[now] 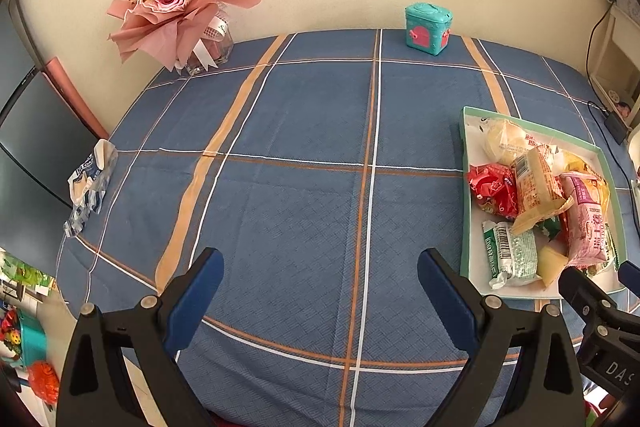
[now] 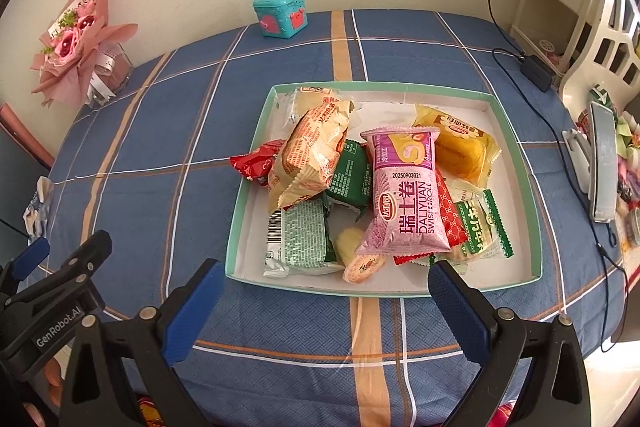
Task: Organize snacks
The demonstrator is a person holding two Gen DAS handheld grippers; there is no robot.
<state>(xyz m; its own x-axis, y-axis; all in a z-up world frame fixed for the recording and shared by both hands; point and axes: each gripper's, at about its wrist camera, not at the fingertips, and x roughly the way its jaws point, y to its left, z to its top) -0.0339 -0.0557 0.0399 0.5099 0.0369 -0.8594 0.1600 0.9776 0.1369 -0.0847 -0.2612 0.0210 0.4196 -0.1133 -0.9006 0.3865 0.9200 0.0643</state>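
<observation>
the left gripper [image 1: 320,267] hung spread wide over the blue plaid tablecloth [image 1: 304,131], holding nothing. the right gripper [image 2: 325,281] was likewise spread and empty, just in front of the shallow white tray with a mint-green rim [image 2: 384,85]. inside the tray lay heaped snack packets, the pink swiss roll packet [image 2: 404,195] on top, beside an orange-and-cream wrapped cake [image 2: 312,155]. a teal toy box [image 2: 281,13] stood near the wall.

Bare cloth [image 1: 304,155] ahead of left tool, snack-heaped tray [image 2: 534,227] rightward
</observation>
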